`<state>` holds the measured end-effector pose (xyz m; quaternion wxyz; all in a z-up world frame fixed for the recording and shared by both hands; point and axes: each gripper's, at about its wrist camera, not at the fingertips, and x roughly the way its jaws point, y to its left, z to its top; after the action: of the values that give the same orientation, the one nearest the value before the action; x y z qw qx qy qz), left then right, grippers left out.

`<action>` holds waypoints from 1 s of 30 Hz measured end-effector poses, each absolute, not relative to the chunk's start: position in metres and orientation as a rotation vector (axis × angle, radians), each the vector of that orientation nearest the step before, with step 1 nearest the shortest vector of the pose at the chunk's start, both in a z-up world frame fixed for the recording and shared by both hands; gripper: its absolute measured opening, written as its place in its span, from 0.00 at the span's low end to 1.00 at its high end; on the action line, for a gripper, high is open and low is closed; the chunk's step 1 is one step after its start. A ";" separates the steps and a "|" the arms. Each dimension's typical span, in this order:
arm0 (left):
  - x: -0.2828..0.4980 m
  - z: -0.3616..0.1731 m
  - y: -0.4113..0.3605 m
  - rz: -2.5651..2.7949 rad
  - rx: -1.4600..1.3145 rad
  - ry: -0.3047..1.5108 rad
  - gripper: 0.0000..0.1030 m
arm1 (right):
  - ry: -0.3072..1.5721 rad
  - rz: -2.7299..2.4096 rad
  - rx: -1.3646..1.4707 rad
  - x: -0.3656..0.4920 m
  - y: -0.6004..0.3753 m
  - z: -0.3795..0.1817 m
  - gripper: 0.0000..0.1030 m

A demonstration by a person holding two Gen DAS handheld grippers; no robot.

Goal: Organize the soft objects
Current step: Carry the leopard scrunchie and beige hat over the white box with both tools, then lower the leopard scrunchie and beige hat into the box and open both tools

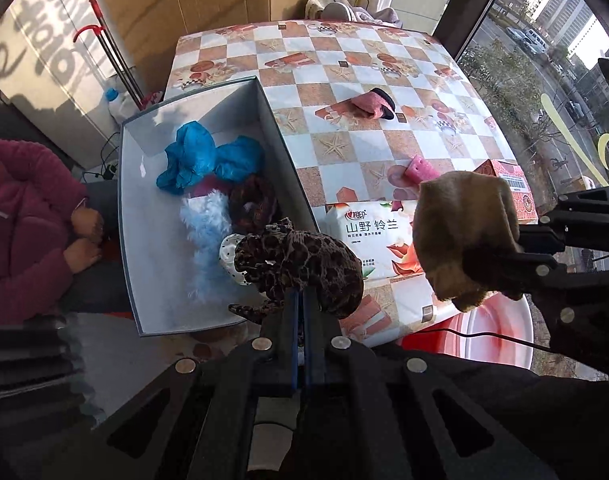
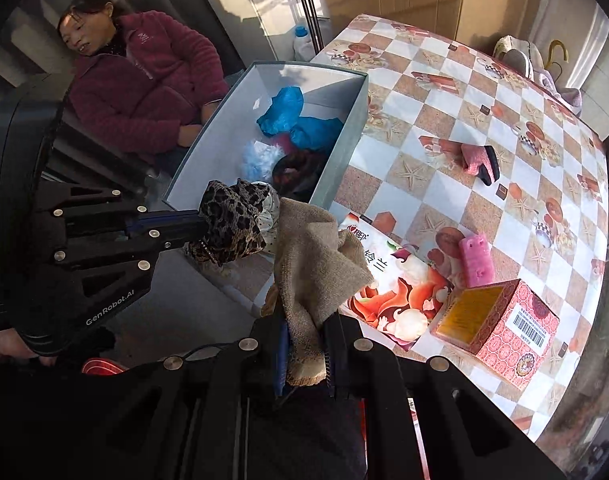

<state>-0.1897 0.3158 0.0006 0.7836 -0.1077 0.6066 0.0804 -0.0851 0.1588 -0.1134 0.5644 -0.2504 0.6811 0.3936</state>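
My left gripper (image 1: 300, 296) is shut on a leopard-print cloth (image 1: 300, 264), held above the near end of the grey box (image 1: 144, 240); it also shows in the right wrist view (image 2: 232, 224). My right gripper (image 2: 308, 320) is shut on a tan knitted cloth (image 2: 316, 256), seen in the left wrist view (image 1: 464, 232) over the tissue pack. The box holds blue cloths (image 1: 208, 156), a light-blue fluffy piece (image 1: 204, 232) and a dark scarf (image 1: 252, 200). A pink sock (image 1: 372, 104) lies on the table further out.
A checked tablecloth covers the table (image 1: 344, 52). A tissue pack (image 1: 368, 240), a pink sponge-like block (image 2: 476, 260) and a red patterned carton (image 2: 504, 328) lie near the front. A person in a maroon jacket (image 2: 144, 76) sits beside the box. A red basin (image 1: 492, 336) stands below.
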 end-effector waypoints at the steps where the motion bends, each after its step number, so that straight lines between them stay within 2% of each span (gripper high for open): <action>1: -0.191 0.001 0.320 0.188 -0.241 1.307 0.02 | 1.596 0.937 -0.597 -0.085 0.165 -0.113 0.15; 13: -0.205 0.001 0.357 0.312 -0.312 1.279 0.02 | 1.546 1.039 -0.659 -0.091 0.219 -0.114 0.15; 30: -0.210 -0.006 0.380 0.388 -0.378 1.283 0.02 | 1.511 1.076 -0.691 -0.093 0.242 -0.123 0.15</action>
<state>-0.2103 0.3803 -0.0060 0.7672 -0.1741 0.5909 0.1788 -0.0931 0.2419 -0.1234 0.5488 -0.2916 0.6382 0.4543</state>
